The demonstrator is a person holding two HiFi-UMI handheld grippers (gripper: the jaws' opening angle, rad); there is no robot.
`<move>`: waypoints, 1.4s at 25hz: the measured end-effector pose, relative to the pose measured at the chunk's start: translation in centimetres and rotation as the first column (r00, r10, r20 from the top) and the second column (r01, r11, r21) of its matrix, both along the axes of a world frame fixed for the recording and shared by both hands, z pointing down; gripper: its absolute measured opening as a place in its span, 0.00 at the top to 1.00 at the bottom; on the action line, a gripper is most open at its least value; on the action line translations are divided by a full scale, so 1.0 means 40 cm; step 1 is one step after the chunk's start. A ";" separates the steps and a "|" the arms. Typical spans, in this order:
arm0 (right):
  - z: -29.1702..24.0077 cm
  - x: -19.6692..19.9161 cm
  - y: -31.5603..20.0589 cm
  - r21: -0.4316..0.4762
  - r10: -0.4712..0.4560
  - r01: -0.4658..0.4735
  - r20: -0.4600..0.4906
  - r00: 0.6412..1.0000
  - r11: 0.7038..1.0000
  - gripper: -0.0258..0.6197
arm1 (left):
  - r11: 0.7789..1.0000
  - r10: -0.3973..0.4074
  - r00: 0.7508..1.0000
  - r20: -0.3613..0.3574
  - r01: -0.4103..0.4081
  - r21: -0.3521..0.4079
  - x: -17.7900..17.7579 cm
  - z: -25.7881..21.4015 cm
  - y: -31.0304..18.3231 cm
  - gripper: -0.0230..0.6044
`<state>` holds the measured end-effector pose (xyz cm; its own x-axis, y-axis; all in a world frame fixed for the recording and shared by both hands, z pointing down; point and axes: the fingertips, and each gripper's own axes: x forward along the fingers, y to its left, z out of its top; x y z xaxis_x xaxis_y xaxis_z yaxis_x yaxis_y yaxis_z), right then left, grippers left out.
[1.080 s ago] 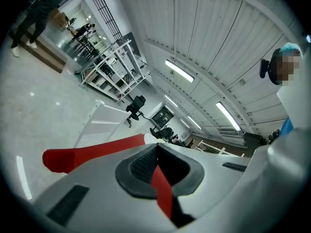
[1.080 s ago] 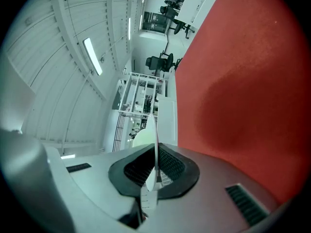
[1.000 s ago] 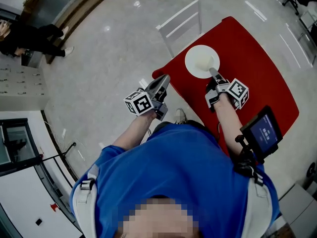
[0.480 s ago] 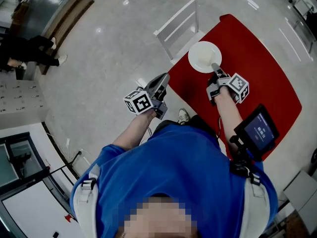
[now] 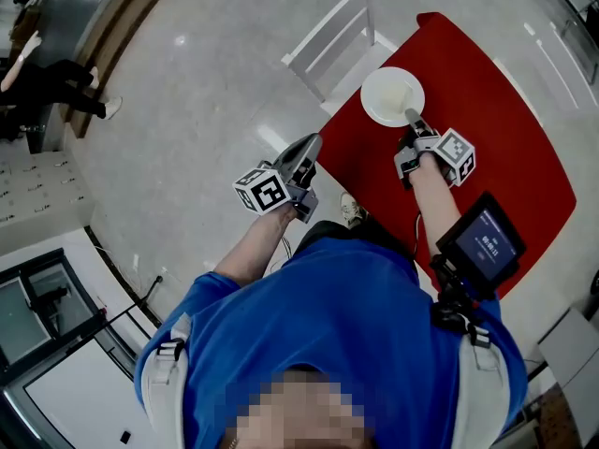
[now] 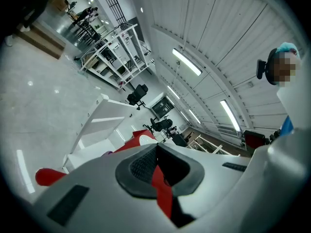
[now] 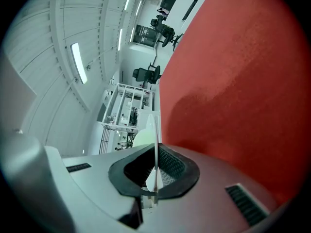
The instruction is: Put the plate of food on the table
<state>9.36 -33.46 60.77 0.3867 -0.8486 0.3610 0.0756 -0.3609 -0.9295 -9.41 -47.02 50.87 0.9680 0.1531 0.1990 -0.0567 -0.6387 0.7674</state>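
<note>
A white round plate hangs over the near left part of the red table; what lies on it is too pale to make out. My right gripper is shut on the plate's near rim. In the right gripper view the plate shows edge-on as a thin white blade clamped between the dark pads, with the red table beside it. My left gripper is off the table's left corner, over the floor, its jaws together and holding nothing.
A white chair stands against the table's far left edge, close to the plate. A screen is strapped to the right forearm. Pale glossy floor spreads to the left, with a person sitting far off at the left.
The plate and my right gripper sit a little higher in the head view, as does the table. The left gripper has kept its place and both grips look the same.
</note>
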 end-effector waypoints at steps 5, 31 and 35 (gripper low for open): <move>-0.003 0.011 0.010 -0.023 0.002 -0.002 0.005 1.000 1.000 0.94 | 1.000 -0.001 1.000 0.010 0.001 0.002 -0.003 -0.026 0.004 0.95; 0.028 0.021 0.053 -0.101 0.020 -0.019 0.006 1.000 0.995 0.94 | 0.999 0.043 0.998 0.045 -0.043 0.000 0.007 -0.031 0.005 0.95; 0.032 0.024 0.062 -0.128 0.019 -0.019 -0.003 1.000 0.992 0.94 | 0.999 0.046 0.998 0.042 -0.046 -0.003 0.011 -0.030 0.009 0.95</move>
